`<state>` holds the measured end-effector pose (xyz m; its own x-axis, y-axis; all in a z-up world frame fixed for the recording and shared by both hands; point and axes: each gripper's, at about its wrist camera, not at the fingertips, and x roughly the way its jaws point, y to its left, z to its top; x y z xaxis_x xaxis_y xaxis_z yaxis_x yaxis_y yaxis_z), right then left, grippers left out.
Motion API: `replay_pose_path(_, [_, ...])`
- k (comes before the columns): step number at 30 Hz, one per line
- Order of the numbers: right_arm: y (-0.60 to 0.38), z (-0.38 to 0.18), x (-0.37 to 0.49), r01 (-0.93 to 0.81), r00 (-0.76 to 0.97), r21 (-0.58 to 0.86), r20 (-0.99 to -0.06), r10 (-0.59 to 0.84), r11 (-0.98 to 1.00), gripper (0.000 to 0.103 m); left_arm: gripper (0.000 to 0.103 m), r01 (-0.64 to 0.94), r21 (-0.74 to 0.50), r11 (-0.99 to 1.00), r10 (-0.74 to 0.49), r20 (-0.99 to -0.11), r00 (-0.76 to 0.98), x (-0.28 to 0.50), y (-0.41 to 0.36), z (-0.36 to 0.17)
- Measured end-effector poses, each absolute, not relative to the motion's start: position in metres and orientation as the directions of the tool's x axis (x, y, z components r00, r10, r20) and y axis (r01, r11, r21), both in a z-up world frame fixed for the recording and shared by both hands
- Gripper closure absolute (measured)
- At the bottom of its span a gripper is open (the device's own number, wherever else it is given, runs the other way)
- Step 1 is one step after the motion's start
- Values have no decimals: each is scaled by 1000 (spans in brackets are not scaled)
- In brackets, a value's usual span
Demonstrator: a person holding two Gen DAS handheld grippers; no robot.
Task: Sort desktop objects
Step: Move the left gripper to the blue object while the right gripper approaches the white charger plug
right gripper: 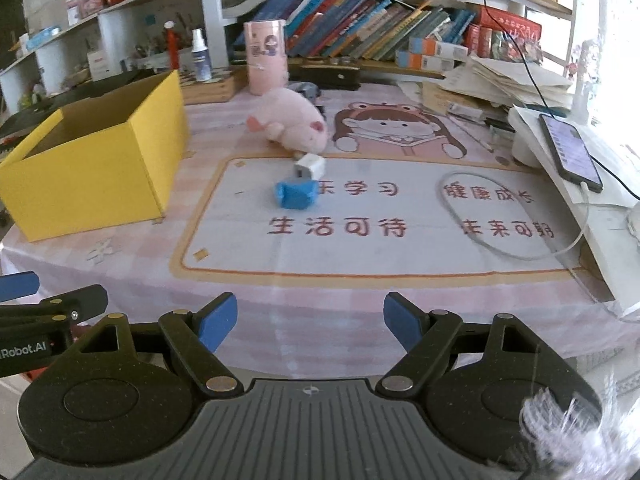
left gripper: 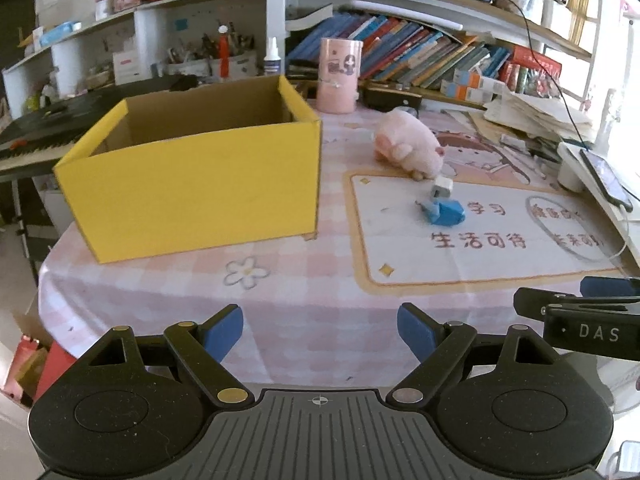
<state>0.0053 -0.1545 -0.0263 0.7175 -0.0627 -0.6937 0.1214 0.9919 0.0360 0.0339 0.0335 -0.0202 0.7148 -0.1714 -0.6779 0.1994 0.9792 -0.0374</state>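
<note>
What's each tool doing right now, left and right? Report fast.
Left tool: open, holding nothing, at the near table edge.
Right tool: open, holding nothing, also short of the objects.

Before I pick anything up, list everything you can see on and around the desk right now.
Cardboard box: 1, yellow, open top, desk's left side.
Plush pig: 1, pink, lying mid-desk.
Charger block: 1, white, just in front of the pig.
Blue object: 1, crumpled, in front of the charger.
Pink cylinder: 1, upright, behind the pig.
Phone: 1, dark, cabled, right edge.
Books: many, back shelf.
Left claw: open, empty.
Right claw: open, empty.
</note>
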Motion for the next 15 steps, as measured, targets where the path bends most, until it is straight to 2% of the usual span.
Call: replay_pose_path(15, [-210,-30,46,117,696,29,-715,-61,993,23,17,228,-51,972,-197,-705,681,75,-25,-27])
